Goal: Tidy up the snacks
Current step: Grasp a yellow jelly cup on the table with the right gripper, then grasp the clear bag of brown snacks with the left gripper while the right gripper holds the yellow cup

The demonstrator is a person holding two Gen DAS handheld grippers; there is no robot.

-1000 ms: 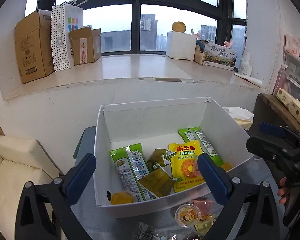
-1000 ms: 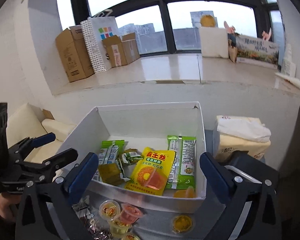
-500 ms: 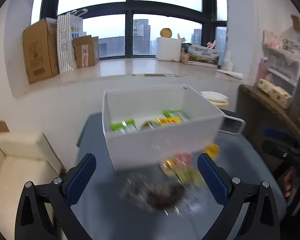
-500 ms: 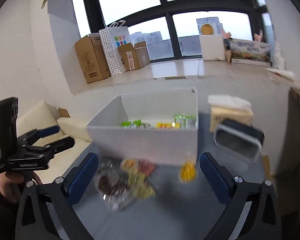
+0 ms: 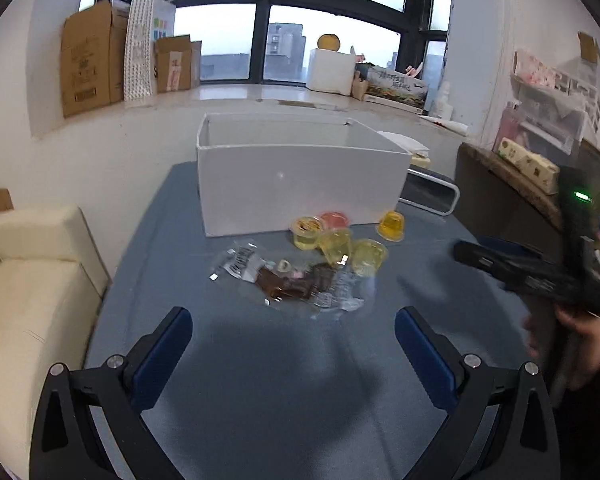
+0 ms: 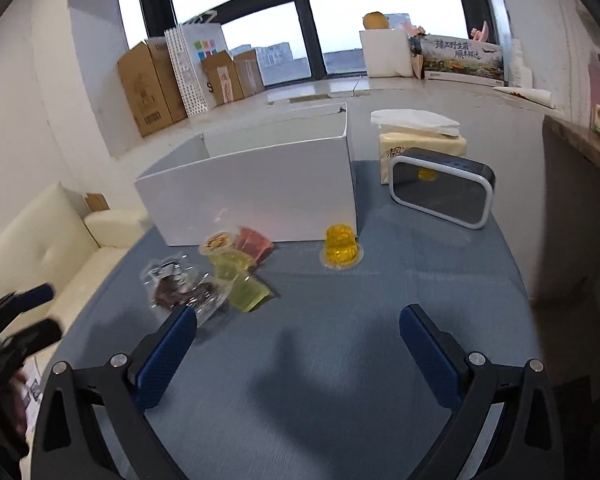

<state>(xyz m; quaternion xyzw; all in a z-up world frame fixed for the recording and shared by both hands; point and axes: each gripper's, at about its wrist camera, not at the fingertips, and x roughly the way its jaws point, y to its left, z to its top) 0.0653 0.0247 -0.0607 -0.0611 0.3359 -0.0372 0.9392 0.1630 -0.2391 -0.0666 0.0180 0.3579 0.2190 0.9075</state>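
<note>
1. Snacks lie loose on the blue surface (image 5: 260, 380), just in front of the white box (image 5: 300, 188); box interior not visible from these angles.
2. Left to right in the left wrist view: clear wrapped snack packets (image 5: 288, 280) with dark contents in a heap, then a cluster of jelly cups (image 5: 332, 240) (yellowish ones, one orange-lidded, one pink), touching each other.
3. Single yellow jelly cup (image 5: 391, 225) sits apart to the right of the cluster, just beside the box's front right corner.
4. Right wrist view, same order: wrapped snack packets (image 6: 184, 288), jelly cups (image 6: 236, 264), yellow jelly cup (image 6: 341, 247) upside down on its lid.
5. Right of the box: tissue pack (image 6: 420, 136) and a dark rounded device with a white rim (image 6: 442, 188), standing on the surface.
6. Left hand-held gripper (image 5: 294, 348) is released, jaws wide apart, nothing between them, above bare surface near the packets.
7. Right hand-held gripper (image 6: 298, 344) is released too, jaws spread, empty; left blue pad (image 6: 164, 356) overlaps the packets' edge in view, contact unclear.
8. Cream sofa (image 6: 40, 248) at far left.
</note>
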